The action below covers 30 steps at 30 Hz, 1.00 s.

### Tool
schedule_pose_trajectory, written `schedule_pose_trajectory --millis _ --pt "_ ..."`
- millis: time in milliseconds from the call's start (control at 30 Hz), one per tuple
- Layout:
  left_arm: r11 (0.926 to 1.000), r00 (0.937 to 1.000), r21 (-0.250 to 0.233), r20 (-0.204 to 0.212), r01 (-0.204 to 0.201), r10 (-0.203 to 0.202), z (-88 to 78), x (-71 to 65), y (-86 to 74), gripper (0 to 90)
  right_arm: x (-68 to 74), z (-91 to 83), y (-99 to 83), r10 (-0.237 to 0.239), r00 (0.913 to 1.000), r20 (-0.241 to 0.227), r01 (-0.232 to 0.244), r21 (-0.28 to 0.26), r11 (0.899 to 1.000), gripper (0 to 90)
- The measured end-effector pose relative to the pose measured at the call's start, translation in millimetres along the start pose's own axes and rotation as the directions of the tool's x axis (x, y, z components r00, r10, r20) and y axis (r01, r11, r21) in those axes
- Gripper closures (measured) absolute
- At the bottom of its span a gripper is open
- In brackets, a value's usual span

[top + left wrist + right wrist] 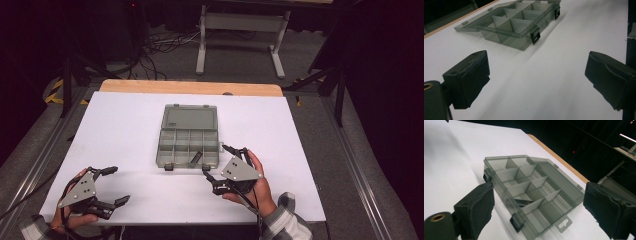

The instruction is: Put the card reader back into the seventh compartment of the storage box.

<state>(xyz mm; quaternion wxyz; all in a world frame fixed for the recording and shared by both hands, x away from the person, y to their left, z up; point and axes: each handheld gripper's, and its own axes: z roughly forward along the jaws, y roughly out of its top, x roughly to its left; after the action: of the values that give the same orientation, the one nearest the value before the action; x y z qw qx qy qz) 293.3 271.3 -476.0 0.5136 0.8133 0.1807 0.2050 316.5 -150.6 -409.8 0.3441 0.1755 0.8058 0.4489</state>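
Translucent grey plastic compartment box (188,142) sits at centre of the white table top (125,130) in the high view, lid (189,118) swung fully open and lying flat on the far side. Dividers split the tray into small cells; a dark slanted piece (196,158) lies in a cell of the near row, toward the right. Two black latches (169,167) hang on the near wall.

Right gripper (223,163) at lower centre-right of the high view, just beside the box's near right corner, not touching it. Jaws stand wide apart, nothing between the pads; in the right gripper view the box (531,195) lies between and beyond them.

Left gripper (116,184) at lower left, well apart from the box, jaws spread, empty. In the left gripper view the box (516,22) shows upper centre.
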Motion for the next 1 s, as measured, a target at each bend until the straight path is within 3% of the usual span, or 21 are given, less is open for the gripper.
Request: schedule_pose_trajectory --millis 667,1000 --pt "1.0000 1.0000 0.006 0.001 -0.001 0.001 1.3 -0.9 0.1 6.6 2.3 -30.8 -28.0 0.029 0.9994 0.020 -0.029 0.004 1.000 10.2" --pt "0.9999 1.0000 0.010 -0.003 0.004 -0.003 2.9 -0.6 0.1 6.5 -0.8 -48.3 -46.4 0.035 0.9974 0.063 -0.035 0.009 0.999 10.3"
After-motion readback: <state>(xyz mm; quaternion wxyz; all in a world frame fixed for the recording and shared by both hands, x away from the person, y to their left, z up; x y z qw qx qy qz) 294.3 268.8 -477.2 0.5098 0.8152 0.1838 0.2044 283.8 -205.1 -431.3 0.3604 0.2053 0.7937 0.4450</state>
